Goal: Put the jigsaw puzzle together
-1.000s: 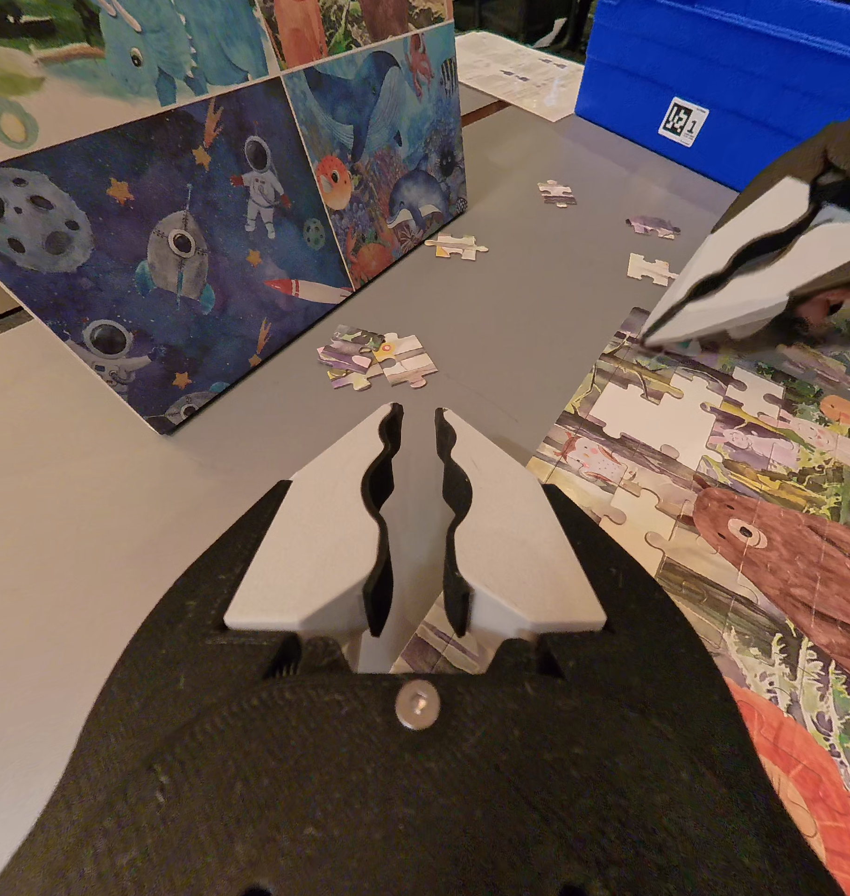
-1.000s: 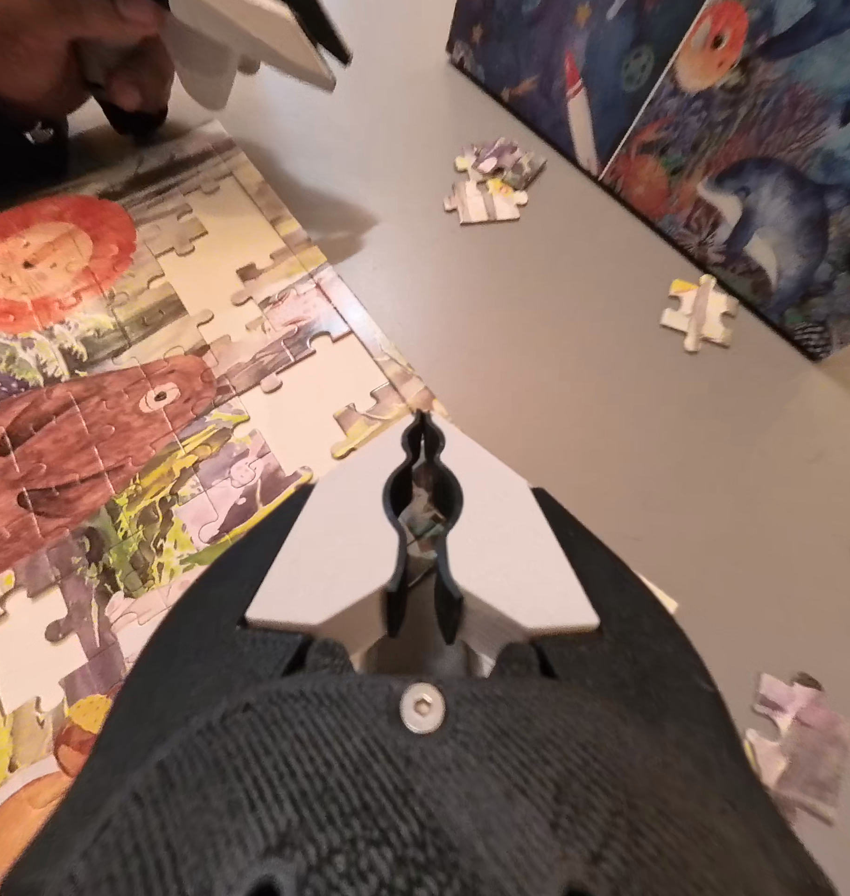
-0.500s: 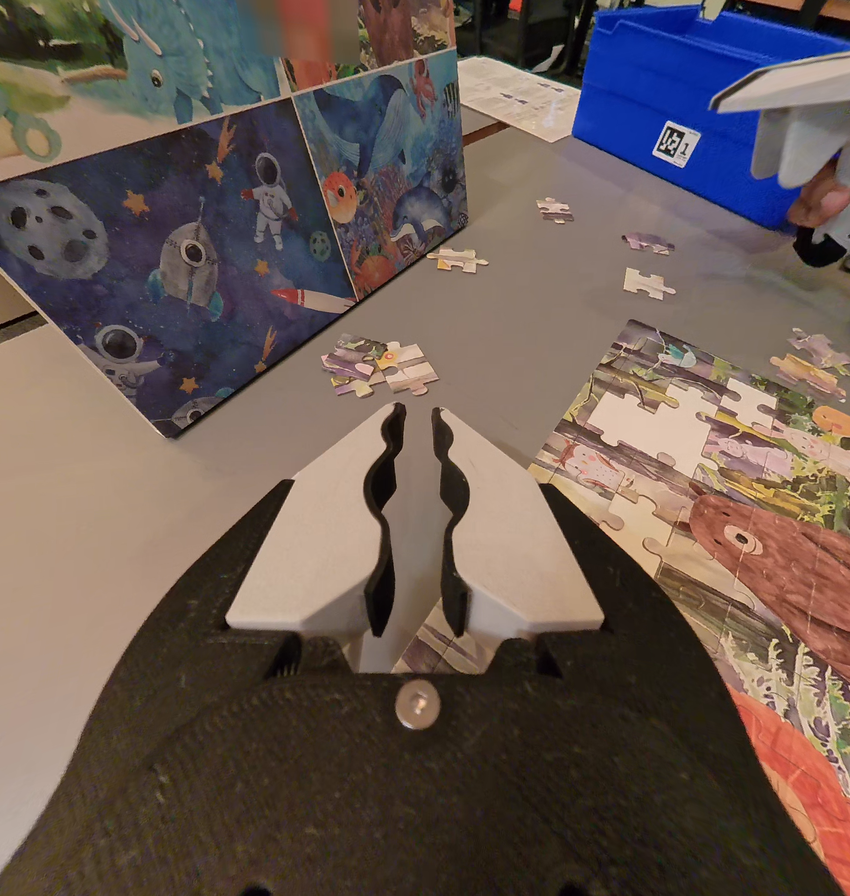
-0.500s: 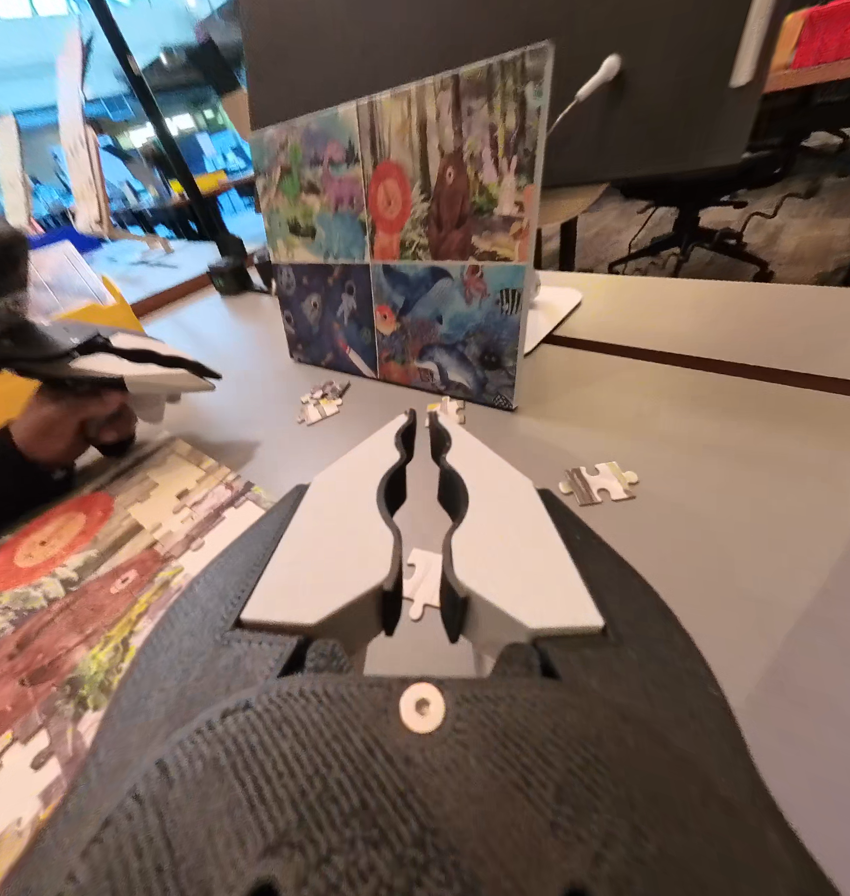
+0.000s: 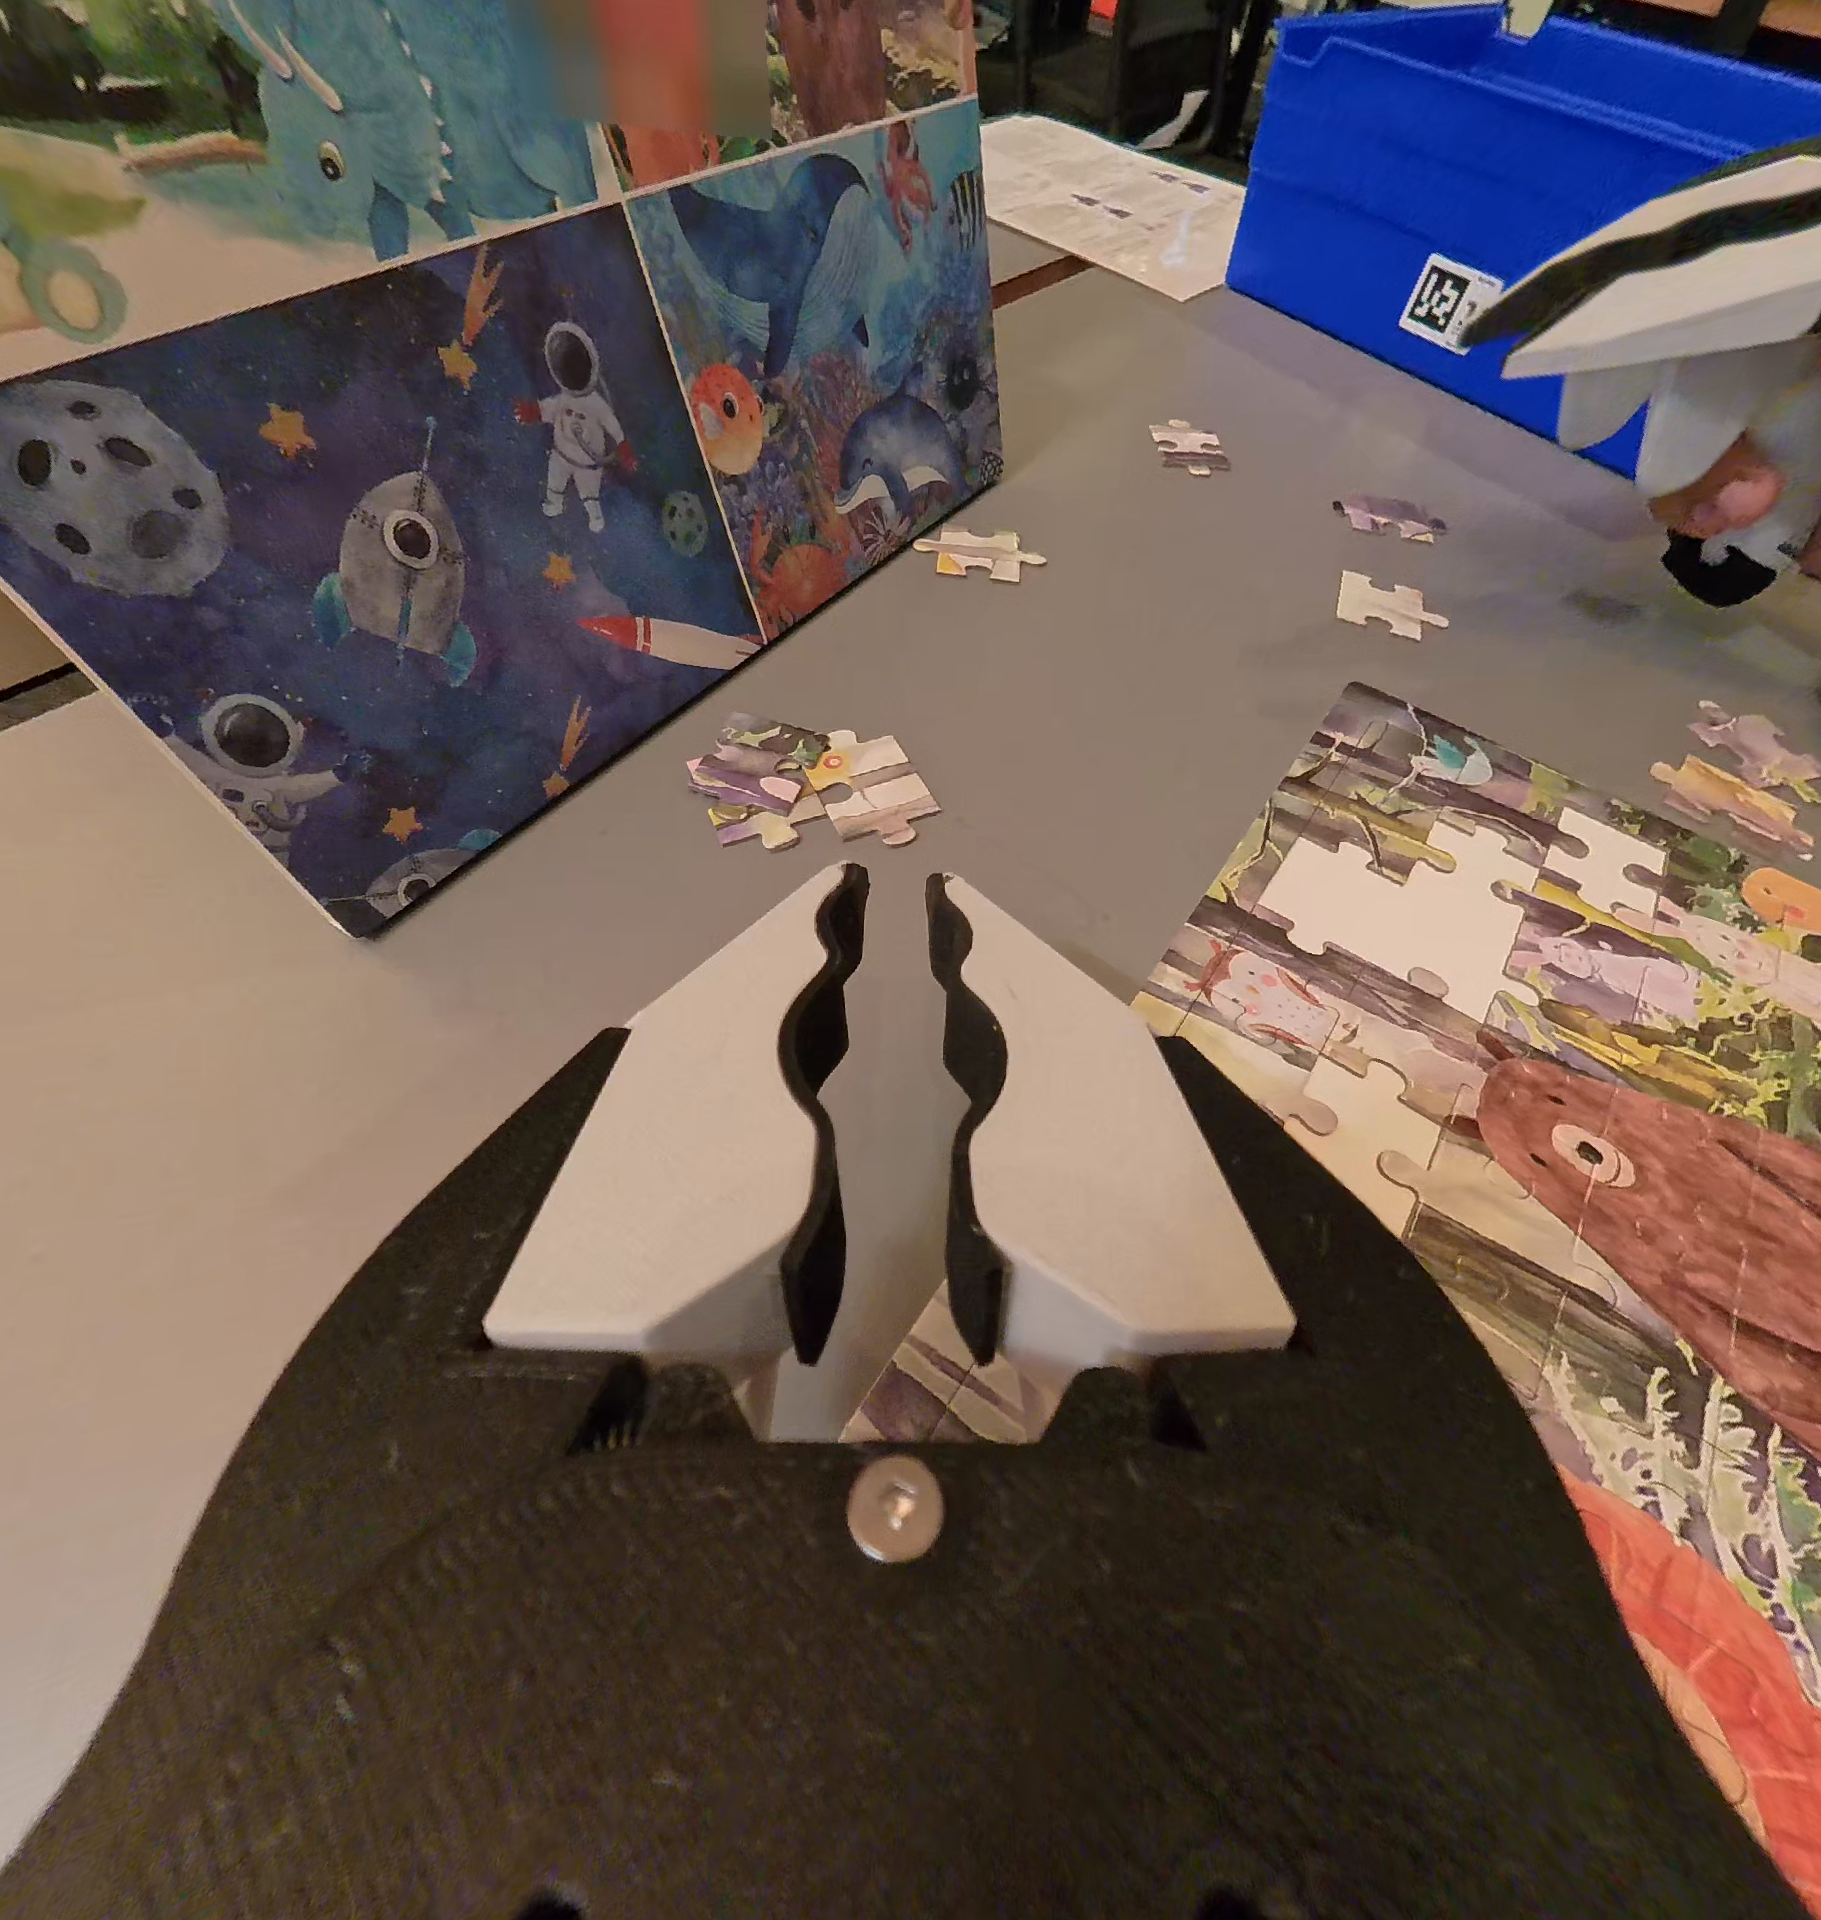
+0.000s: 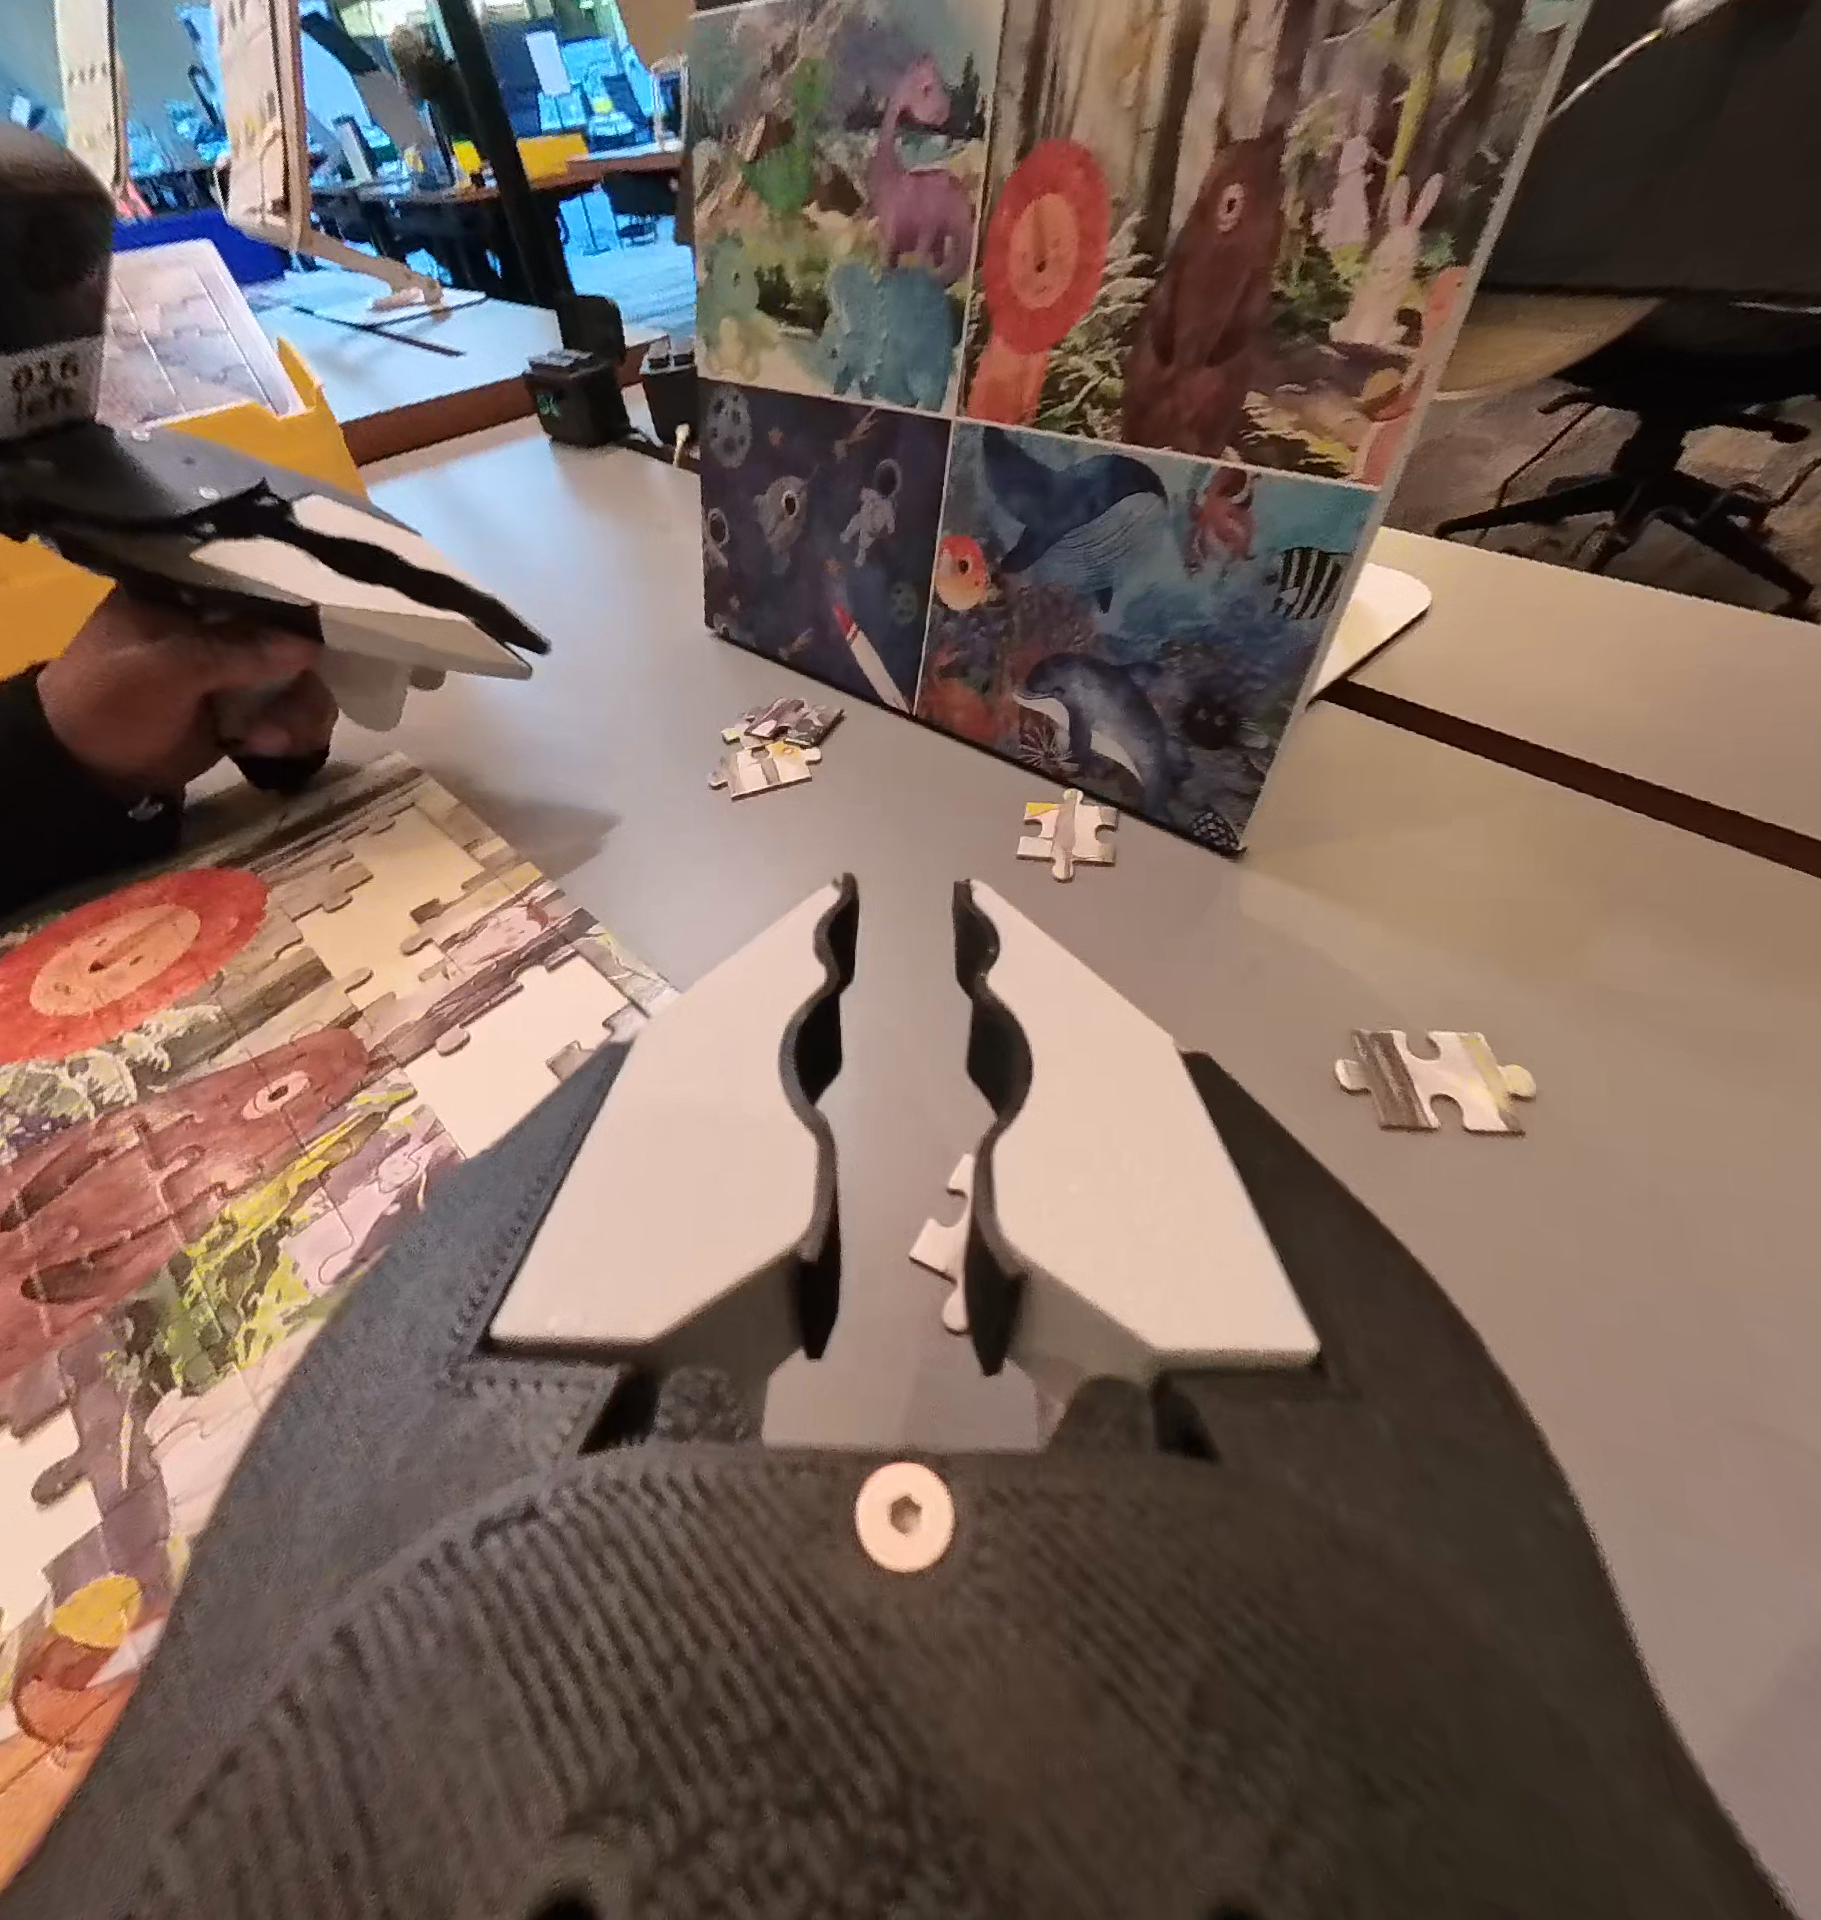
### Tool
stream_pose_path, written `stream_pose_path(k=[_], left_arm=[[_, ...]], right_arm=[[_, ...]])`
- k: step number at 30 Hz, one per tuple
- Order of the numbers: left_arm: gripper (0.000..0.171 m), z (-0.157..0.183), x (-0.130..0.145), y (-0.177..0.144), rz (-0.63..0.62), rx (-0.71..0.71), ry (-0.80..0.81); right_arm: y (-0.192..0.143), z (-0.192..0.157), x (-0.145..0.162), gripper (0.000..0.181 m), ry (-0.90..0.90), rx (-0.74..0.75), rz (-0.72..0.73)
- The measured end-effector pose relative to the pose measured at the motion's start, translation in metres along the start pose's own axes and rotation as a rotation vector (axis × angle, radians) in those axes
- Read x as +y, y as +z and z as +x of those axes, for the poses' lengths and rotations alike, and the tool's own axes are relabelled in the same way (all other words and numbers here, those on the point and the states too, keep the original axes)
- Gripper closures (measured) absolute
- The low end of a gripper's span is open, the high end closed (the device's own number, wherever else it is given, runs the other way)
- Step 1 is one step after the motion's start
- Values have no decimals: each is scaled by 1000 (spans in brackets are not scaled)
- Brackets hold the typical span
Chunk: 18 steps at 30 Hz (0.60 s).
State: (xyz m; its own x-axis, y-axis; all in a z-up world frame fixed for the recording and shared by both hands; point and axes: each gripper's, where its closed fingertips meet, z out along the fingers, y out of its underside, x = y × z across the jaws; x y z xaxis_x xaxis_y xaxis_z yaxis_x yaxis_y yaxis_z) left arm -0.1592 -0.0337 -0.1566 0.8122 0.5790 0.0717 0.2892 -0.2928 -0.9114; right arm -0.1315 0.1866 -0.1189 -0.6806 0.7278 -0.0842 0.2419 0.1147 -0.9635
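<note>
Between placements: right gripper (image 6: 904, 896) and left gripper (image 5: 897, 881) both slightly parted, empty; half-built jigsaw (image 6: 158, 1049) left of right claw, next grab likely striped loose piece (image 6: 1434, 1078) right-ahead.

A blue bin (image 5: 1508, 177) and what looks like a printed sheet (image 5: 1103, 203) sit on the grey table (image 5: 210, 1091).

even indoor light, soft shadows, sharp centre, wide-angle edge bending.

Part-assembled jigsaw puzzle (image 5: 1571, 1122), gaps, loose pieces (image 5: 812, 779)
</note>
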Motion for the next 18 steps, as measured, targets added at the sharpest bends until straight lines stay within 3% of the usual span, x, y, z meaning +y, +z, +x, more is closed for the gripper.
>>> stream_pose_path(k=[18], left_arm=[[161,2,3,3,-27,0,19]], right_arm=[[7,5,20,164,-29,35,-110]])
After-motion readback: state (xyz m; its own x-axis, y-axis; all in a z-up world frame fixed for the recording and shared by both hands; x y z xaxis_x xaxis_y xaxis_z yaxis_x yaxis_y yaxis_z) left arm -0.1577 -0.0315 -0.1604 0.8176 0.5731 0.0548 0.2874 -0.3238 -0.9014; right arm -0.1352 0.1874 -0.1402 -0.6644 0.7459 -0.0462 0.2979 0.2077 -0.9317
